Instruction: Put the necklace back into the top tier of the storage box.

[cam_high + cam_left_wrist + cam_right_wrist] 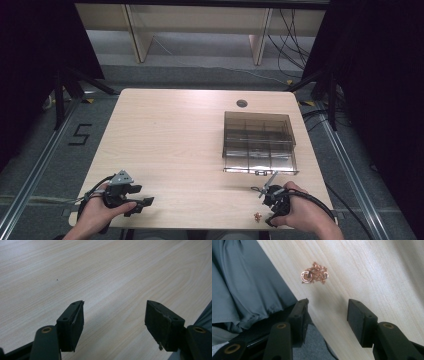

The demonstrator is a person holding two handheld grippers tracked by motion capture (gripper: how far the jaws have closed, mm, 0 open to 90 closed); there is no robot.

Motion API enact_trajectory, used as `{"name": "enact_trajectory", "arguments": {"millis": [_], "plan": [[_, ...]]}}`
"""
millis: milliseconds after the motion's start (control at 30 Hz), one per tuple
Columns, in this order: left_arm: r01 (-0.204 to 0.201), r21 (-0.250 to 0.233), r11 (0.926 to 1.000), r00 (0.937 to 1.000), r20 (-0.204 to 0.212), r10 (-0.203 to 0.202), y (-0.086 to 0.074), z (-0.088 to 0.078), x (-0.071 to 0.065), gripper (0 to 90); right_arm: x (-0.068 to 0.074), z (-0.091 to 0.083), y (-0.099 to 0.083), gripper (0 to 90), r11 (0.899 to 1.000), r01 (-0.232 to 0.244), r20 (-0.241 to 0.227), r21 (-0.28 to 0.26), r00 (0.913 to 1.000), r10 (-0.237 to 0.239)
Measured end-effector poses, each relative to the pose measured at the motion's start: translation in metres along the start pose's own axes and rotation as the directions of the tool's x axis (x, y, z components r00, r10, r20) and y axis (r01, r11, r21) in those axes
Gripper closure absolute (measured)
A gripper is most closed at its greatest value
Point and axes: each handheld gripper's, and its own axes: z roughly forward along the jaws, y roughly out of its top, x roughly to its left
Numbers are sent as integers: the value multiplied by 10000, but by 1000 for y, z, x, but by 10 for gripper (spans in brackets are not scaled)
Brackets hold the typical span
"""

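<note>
High view. Wooden table; smoky clear compartment box on right half, lid apparently closed, latch facing the near edge. Left gripper held low at near-left corner, over bare wood. Right gripper at near-right edge, turned back toward the person. Small rose-gold chain lying just beside right gripper, very close to the table's near edge, well apart from the box.

Left gripper view. Jaws spread wide, nothing between them; bare wood grain ahead. Far-side pad chipped and frayed at its lower corner: judged risk of poor grip on fine items.

Right gripper view. Jaws parted wide, nothing held; one jaw hung over the table edge above grey fabric. Chain bunched in a loose heap with a small ring at one side, ahead of the jaws, near the edge. Judged risks: heap nudged off the edge into the lap; pads closing on one strand, leaving the rest trailing or slipping free; thin links too flat against wood to pinch.
</note>
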Motion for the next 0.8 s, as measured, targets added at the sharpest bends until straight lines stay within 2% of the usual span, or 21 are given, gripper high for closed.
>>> {"name": "enact_trajectory", "arguments": {"millis": [33, 200, 233, 300, 367, 400, 433, 467, 500, 567, 600, 667, 700, 800], "plan": [[-61, 87, 9999, 9999, -106, 62, 0, 0, 1, 315, 1, 0, 1, 518, 10000, -20, -7, 57, 10000, 20], [-24, 76, 10000, 9999, -115, 25, 0, 0, 1, 315, 1, 1, 1, 514, 9999, 131, -66, 49, 9999, -131], [-17, 73, 10000, 9999, -123, 18, -1, 0, 1, 315, 1, 2, 2, 515, 10000, 46, -7, -16, 10000, -46], [29, 30, 10000, 9999, -122, -28, -1, 0, 0, 315, 1, 2, 2, 515, 9999, 146, -76, 69, 9999, -146], [-25, 68, 10000, 10000, 2, 25, 0, -1, 0, 315, -1, 4, 3, 514, 9989, 465, -90, -7, 9989, -465], [-1, 50, 10000, 10000, 5, 1, 0, 0, 0, 315, 2, 3, 4, 514, 9998, 171, -34, 105, 9998, -170], [31, -6, 10000, 10000, -6, -31, 0, 0, -1, 315, 4, 4, 5, 513, 9999, 84, 3, 55, 10000, -84], [31, -6, 10000, 10000, -6, -31, 0, 0, -1, 315, 4, 4, 5, 513, 9999, 84, 3, 55, 10000, -84], [101, 64, 9999, 9999, -95, -100, 0, 1, -1, 315, 3, 6, 6, 512, 9991, 425, -121, -16, 9990, -425], [59, 70, 10000, 10000, -61, -59, 0, 1, -1, 315, 6, 7, 7, 512, 9998, 193, -103, 51, 9998, -193], [59, 70, 10000, 10000, -61, -59, 0, 1, -1, 315, 5, 8, 8, 512, 9992, 391, -89, 61, 9992, -391], [67, 73, 10000, 10000, -66, -67, -1, 1, -1, 315, 5, 8, 8, 513, 9991, 435, -66, 17, 9990, -435], [64, 72, 10000, 10000, -68, -64, -1, 1, -1, 315, 5, 10, 10, 511, 9982, 601, -81, -25, 9982, -601], [2, -28, 10000, 10000, 47, -2, -1, 0, -1, 315, 8, 10, 12, 509, 9990, 444, -75, 43, 9990, -444]]}}
